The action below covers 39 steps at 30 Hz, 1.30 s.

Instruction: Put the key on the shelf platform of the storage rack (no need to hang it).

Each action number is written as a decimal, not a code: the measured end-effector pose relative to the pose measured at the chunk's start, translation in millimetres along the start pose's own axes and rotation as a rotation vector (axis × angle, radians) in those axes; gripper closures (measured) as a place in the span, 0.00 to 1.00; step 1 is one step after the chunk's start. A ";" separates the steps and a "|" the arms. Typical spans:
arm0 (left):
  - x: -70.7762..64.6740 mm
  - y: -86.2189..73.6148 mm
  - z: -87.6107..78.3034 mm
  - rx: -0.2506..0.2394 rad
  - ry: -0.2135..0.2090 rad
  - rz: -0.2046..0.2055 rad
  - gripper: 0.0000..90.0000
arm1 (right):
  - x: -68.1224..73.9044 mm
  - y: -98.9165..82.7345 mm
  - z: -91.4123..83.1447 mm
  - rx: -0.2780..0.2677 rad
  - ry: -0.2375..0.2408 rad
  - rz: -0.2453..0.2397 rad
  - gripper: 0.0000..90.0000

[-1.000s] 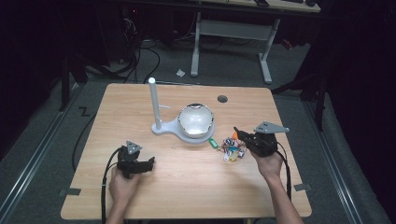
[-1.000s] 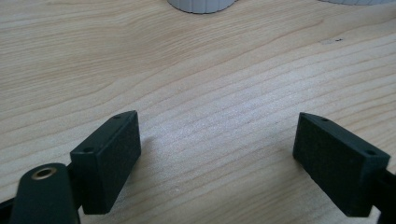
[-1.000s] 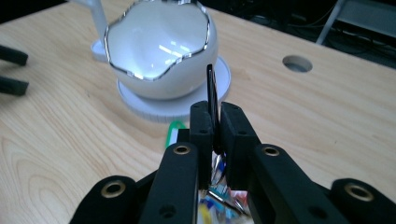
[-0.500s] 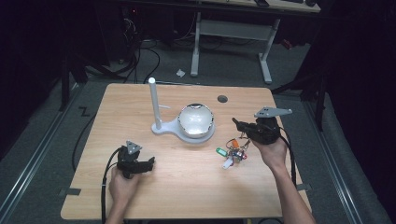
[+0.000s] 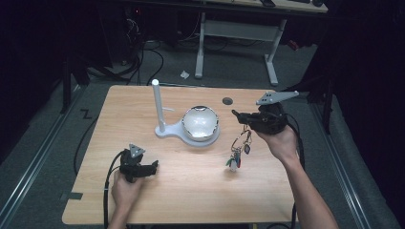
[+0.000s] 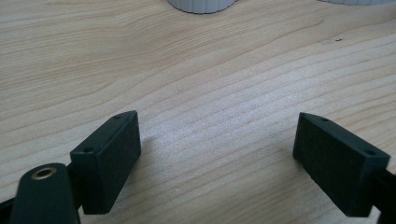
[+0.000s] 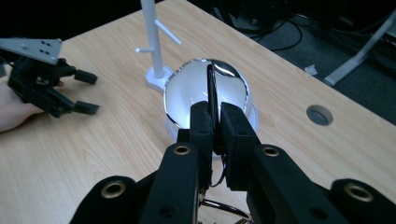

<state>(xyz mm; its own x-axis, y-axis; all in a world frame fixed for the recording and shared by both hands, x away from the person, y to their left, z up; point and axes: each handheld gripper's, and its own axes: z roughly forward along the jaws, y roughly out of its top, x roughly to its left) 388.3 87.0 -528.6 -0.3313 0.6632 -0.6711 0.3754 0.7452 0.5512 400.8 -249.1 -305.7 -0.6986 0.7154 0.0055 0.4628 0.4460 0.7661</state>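
A small bunch of keys and coloured tags (image 5: 237,151) dangles above the table right of the white stand. Its top loop is pinched in my right gripper (image 5: 236,114), which is held up over the table's right side. In the right gripper view the jaws are shut on a thin dark loop (image 7: 214,100), and a metal ring (image 7: 224,208) shows below them. The white stand (image 5: 168,130) carries a shiny dome (image 5: 200,122) and an upright post (image 5: 156,102) with a side peg. My left gripper (image 5: 153,166) rests open on the wood at the front left, its pads (image 6: 112,154) wide apart.
A round cable hole (image 5: 227,101) sits in the wooden table (image 5: 191,191) behind the dome. The left gripper (image 7: 86,91) also appears far left in the right gripper view. Desk legs and cables stand on the floor beyond the table.
My right gripper has risen and moved back and to the right, lifting the bunch off the table so it hangs. The left gripper has stayed put.
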 end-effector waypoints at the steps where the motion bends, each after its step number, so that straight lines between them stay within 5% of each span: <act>1: 0.0 0.0 0.0 0.000 0.000 0.000 0.17 | 1.1 3.6 -0.6 -0.005 0.010 -0.006 0.94; 21: -0.5 -0.1 0.1 -0.002 0.002 -0.008 0.17 | 17.3 74.4 23.1 -0.028 0.063 -0.067 0.94; 39: 0.3 0.2 0.1 -0.002 -0.001 0.005 0.17 | 1.7 114.4 64.5 -0.054 0.059 0.009 0.94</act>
<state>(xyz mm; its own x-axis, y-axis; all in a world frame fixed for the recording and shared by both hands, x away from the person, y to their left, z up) 388.4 87.3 -528.8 -0.3283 0.6666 -0.6692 0.3755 0.7422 0.5551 487.7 -162.1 -259.5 -0.7264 0.6856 0.0487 0.4400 0.4094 0.7992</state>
